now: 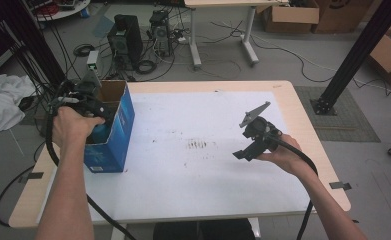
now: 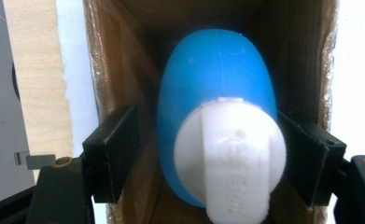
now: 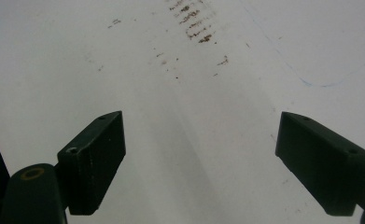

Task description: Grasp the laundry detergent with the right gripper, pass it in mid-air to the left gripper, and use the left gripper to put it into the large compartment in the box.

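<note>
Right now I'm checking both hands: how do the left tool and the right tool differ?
The left tool reaches into the blue box, its jaws either side of a blue bottle; the right tool hovers over the bare white mat, nothing between its jaws. Both stand open.

Ahead of you the light wooden table (image 1: 303,107) carries a white sheet (image 1: 193,165) marked with brown smudges. Beyond it, on the grey floor (image 1: 283,65), stand two computer towers (image 1: 125,40) amid loose cables, a white-legged desk (image 1: 223,30) and cardboard boxes (image 1: 290,15).
</note>
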A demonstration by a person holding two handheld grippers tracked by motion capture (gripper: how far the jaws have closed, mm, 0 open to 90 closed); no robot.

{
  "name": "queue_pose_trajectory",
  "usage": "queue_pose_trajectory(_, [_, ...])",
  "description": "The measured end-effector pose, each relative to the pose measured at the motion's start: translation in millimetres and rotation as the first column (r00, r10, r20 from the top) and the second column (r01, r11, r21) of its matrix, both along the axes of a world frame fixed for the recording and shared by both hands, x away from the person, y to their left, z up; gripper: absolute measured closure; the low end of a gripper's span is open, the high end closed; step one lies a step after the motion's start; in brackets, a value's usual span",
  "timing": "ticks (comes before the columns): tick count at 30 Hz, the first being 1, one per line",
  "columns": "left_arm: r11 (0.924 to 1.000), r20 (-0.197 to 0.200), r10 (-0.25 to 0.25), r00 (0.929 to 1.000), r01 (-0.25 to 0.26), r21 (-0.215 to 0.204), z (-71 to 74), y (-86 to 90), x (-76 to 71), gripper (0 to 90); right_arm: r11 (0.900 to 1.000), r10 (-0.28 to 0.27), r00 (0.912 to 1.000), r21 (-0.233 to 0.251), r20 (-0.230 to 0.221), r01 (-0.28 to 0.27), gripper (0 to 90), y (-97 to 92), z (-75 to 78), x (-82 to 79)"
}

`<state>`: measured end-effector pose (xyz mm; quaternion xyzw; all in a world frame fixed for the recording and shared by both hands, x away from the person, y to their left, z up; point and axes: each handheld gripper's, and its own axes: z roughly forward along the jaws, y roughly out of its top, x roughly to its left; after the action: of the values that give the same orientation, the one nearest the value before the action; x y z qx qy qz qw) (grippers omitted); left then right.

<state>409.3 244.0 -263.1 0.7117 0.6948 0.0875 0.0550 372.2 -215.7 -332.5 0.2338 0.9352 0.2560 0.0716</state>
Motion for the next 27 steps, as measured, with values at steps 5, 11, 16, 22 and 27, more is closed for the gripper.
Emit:
queue_pose_trajectory(5, [1.0000, 0.011, 0.001, 0.9999, -0.001, -0.001, 5.2, 0.1, -0.1, 25.4, 1.0000, 0.003, 1.0000, -0.002, 0.001, -0.003, 15.8, 1.4, -0.1, 0.0])
queue_pose_trajectory(11, [0.9999, 0.016, -0.013, 0.9998, 0.013, 0.003, 12.6, -3.6, 0.2, 21.6, 1.0000, 0.005, 1.0000, -0.003, 0.002, -0.005, 15.8, 2.2, -0.1, 0.3])
queue_pose_trajectory(16, [0.9990, 0.026, -0.040, 0.9989, 0.039, 0.019, 23.0, -10.1, 0.9, 19.2, 1.0000, 0.008, 1.0000, -0.005, -0.001, -0.008, 15.7, 2.6, -0.8, -0.1])
queue_pose_trajectory(22, [0.9957, 0.048, -0.090, 0.9948, 0.088, 0.029, 43.2, -23.2, 1.4, 17.8, 0.9999, 0.006, 1.0000, -0.011, -0.005, -0.006, 15.7, 2.6, -2.1, 0.2])
queue_pose_trajectory(27, [0.9892, 0.078, -0.143, 0.9867, 0.140, 0.044, 61.4, -39.2, 0.8, 17.8, 0.9999, 0.003, 1.0000, -0.011, -0.003, -0.003, 15.7, 1.6, -0.9, 0.6])
